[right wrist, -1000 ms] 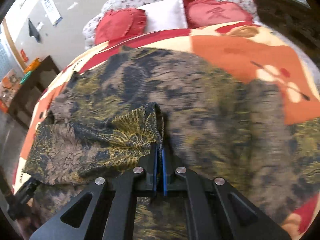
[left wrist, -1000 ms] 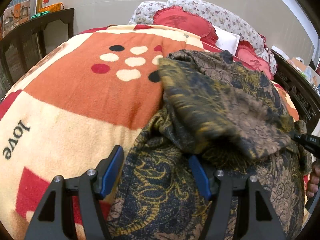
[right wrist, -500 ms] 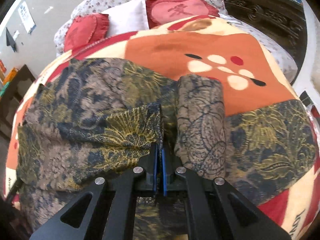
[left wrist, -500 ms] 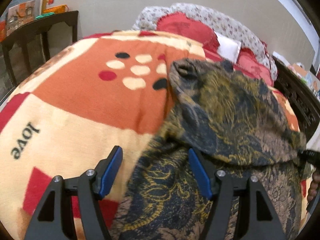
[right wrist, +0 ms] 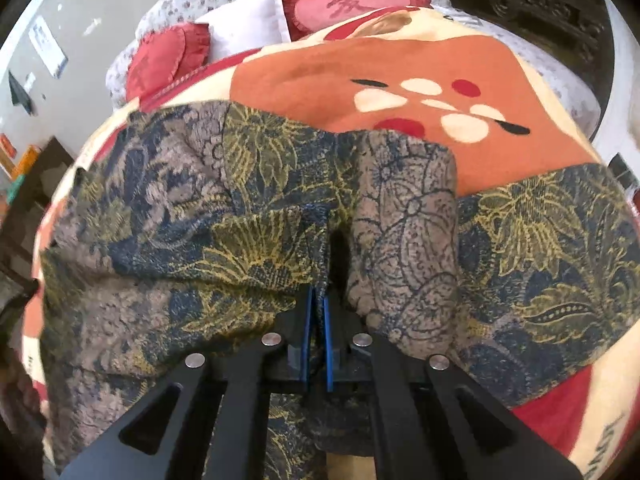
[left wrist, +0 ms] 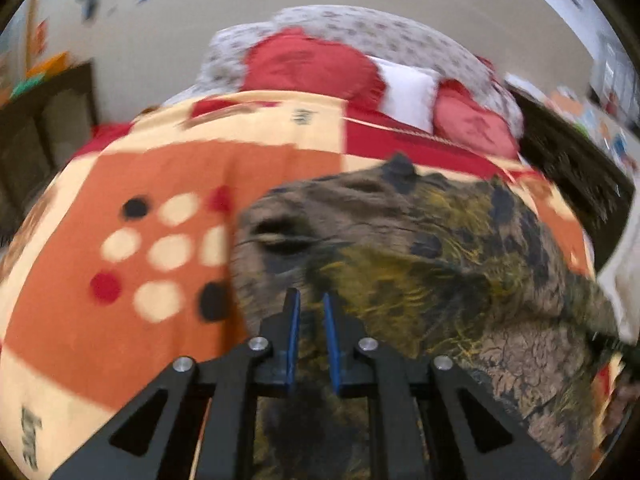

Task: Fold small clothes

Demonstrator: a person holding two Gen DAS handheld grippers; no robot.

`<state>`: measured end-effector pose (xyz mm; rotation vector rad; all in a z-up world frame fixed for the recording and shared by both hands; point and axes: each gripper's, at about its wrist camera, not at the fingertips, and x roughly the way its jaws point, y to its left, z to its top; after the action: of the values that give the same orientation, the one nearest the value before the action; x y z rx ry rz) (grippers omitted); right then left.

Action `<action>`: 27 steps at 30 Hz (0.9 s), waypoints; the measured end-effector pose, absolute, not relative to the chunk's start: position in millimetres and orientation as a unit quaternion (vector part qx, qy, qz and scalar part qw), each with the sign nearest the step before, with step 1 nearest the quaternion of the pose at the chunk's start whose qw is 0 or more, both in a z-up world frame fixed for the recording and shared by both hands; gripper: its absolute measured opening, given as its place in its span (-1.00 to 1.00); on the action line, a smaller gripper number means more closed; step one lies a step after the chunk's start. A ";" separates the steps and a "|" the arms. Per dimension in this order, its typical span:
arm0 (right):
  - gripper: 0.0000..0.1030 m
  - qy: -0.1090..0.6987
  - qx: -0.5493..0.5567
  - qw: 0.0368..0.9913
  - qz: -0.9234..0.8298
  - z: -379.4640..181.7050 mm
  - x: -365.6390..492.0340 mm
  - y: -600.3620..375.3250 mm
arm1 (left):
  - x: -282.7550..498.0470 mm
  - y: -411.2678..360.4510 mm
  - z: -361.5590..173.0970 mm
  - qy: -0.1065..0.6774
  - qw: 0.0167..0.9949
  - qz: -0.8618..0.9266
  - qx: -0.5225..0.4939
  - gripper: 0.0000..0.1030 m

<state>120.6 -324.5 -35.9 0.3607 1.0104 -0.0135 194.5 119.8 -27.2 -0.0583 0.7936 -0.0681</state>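
A dark floral garment (left wrist: 432,256) in navy, gold and grey-brown lies on the bed's orange and cream blanket (left wrist: 152,208). In the left wrist view my left gripper (left wrist: 311,300) has its blue pads nearly together over the garment's left edge, with cloth between them. In the right wrist view the garment (right wrist: 208,216) spreads wide, with a folded flap (right wrist: 408,232) to the right. My right gripper (right wrist: 316,300) is shut on an edge of the cloth.
Red heart pillows (right wrist: 352,4) and a white pillow (right wrist: 248,24) sit at the head of the bed. Dark wooden furniture (left wrist: 44,120) stands to the left, and a dark carved bed frame (right wrist: 532,12) runs along the right side.
My left gripper has gone from wide open to nearly closed on the garment's left edge and moved forward. My right gripper stays shut on the cloth, which has been pulled further across.
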 end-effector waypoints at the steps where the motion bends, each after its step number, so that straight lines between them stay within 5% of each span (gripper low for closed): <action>1: -0.87 0.476 0.175 0.862 -0.001 -35.1 119.4 -325.6 | 202.1 112.5 -31.9 0.390 0.920 -0.029 -0.004 -0.77; 14: -0.69 0.402 0.166 0.899 0.047 11.6 93.8 -326.5 | 257.3 135.8 -73.1 0.409 0.910 0.063 0.019 -0.59; 27: -0.72 0.470 0.155 0.869 -0.005 -42.1 164.7 -316.6 | 249.8 153.9 -65.2 0.408 0.906 0.109 0.038 -0.46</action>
<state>164.7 -316.6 -42.1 0.3234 0.9839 -0.0098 249.8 153.9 -65.2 0.0786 0.8426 0.2250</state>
